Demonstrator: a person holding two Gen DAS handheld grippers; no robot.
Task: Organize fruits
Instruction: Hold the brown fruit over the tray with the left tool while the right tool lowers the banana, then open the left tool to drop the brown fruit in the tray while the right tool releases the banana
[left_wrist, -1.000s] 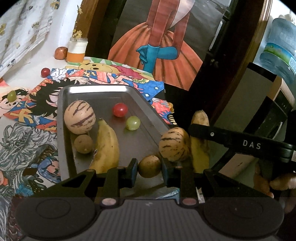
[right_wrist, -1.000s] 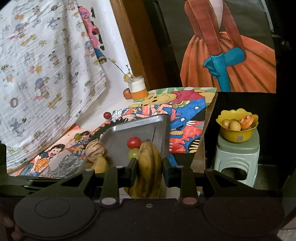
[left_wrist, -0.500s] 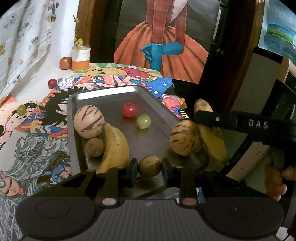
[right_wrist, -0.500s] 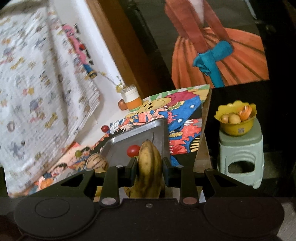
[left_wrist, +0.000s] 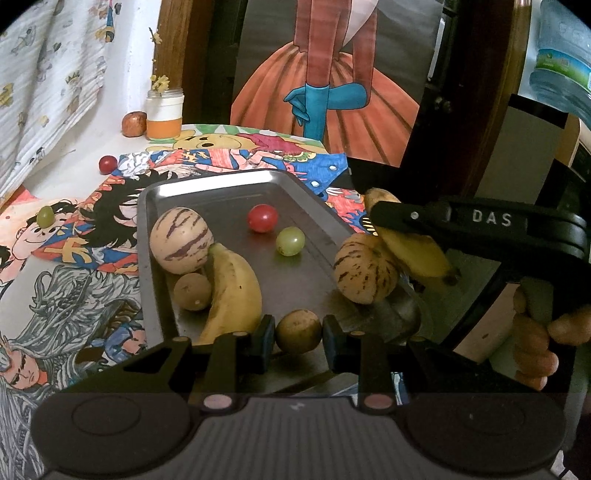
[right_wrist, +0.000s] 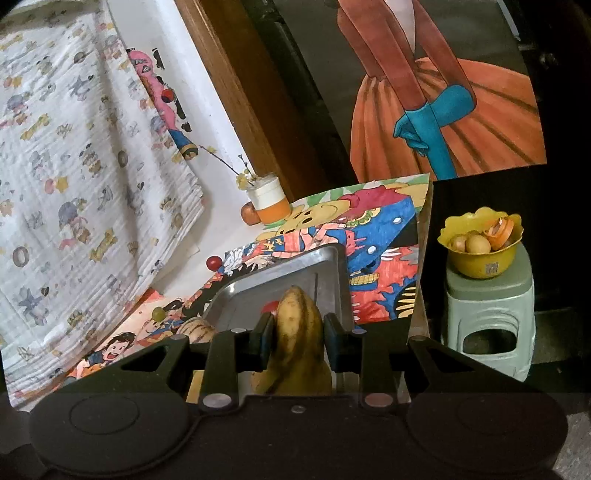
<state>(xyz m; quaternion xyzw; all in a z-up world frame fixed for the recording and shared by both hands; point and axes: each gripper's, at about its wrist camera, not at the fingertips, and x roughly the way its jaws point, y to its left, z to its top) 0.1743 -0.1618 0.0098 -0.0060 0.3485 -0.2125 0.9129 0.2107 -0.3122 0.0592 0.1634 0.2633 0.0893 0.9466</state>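
A steel tray (left_wrist: 147, 206) lies on a cartoon-printed cloth. In it are a striped melon (left_wrist: 181, 240), a banana (left_wrist: 232, 291), a small brown fruit (left_wrist: 192, 291), a red grape (left_wrist: 262, 218) and a green grape (left_wrist: 290, 240). My left gripper (left_wrist: 298, 332) is shut on a round brown fruit (left_wrist: 298, 331) over the tray's near edge. My right gripper (right_wrist: 298, 332) is shut on a spotted banana (right_wrist: 299, 339). In the left wrist view that held banana (left_wrist: 417, 251) hangs at the tray's right rim, touching a second striped melon (left_wrist: 365, 273).
A red grape (left_wrist: 108, 164) and a green grape (left_wrist: 45, 216) lie loose on the cloth left of the tray. A jar (left_wrist: 164, 118) and a reddish fruit (left_wrist: 133, 123) stand by the wall. A yellow bowl (right_wrist: 480, 254) of fruit sits on a stool (right_wrist: 491, 314) right of the table.
Both views have rolled and shifted a little. The right gripper's banana now leans lower against the striped melon at the tray's right rim. Both grips are unchanged.
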